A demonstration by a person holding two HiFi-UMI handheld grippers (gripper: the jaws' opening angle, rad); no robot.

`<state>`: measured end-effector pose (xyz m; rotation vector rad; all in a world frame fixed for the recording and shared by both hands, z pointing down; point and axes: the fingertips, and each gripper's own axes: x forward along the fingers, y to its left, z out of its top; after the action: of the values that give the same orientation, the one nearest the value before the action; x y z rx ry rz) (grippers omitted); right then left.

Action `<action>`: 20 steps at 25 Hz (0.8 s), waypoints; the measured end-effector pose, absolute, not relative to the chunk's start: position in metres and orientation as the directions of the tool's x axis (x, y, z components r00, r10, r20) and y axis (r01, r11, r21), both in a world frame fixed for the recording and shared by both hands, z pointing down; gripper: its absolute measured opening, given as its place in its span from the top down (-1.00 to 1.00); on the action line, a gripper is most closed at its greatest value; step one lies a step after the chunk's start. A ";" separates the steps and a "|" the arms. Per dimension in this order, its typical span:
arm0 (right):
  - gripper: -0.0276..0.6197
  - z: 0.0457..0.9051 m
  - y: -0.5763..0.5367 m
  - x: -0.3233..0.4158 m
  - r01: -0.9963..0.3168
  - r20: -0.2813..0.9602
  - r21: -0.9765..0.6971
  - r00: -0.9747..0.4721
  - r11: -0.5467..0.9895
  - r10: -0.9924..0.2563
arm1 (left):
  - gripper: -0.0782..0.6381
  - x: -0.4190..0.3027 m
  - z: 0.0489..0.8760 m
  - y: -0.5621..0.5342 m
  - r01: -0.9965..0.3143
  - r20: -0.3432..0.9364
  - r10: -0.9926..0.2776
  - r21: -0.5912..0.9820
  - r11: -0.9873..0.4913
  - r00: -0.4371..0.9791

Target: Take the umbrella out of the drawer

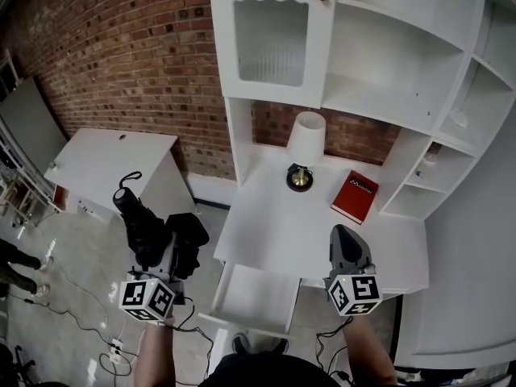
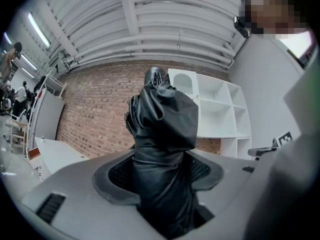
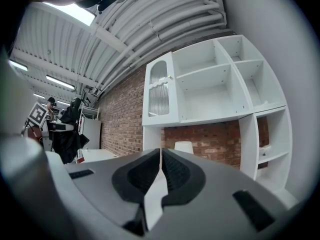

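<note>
Left tongs [image 2: 162,173] stood wide, clamped round the folded black umbrella [image 2: 162,126], which rose between the pads with its handle end foremost. In the head view the umbrella [image 1: 139,220] was out of the drawer [image 1: 222,293], held left of the white worktop [image 1: 270,228] over the floor. The drawer stood pulled out. Right tongs [image 3: 160,170] were closed, pads together, with nothing between them, over the worktop's front edge.

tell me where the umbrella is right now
Head view, lower left: the umbrella is clamped in the left gripper, out to the left of the open drawer.
</note>
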<state>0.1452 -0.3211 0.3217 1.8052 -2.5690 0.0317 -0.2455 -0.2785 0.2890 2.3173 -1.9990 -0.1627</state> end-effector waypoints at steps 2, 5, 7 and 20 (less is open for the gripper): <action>0.88 0.322 -0.323 0.146 -0.938 0.010 -0.017 -0.346 0.346 -0.938 | 0.03 -0.246 0.288 -0.277 -0.983 -0.033 -0.990 0.123 -0.139 0.136; 0.88 0.324 -0.326 0.145 -0.933 0.004 -0.019 -0.359 0.359 -0.933 | 0.03 -0.245 0.287 -0.274 -0.985 -0.038 -0.992 0.117 -0.125 0.122; 0.89 0.322 -0.327 0.146 -0.931 -0.001 -0.019 -0.363 0.363 -0.932 | 0.03 -0.244 0.286 -0.273 -0.987 -0.037 -0.993 0.112 -0.119 0.115; 0.90 0.310 -0.332 0.164 -0.924 -0.044 -0.030 -0.379 0.381 -0.924 | 0.03 -0.225 0.276 -0.267 -0.992 -0.047 -0.994 0.080 -0.099 0.096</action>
<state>0.1643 -0.3317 0.3100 1.7784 -2.6544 0.0001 -0.2246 -0.2673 0.2757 2.3044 -2.0897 -0.1380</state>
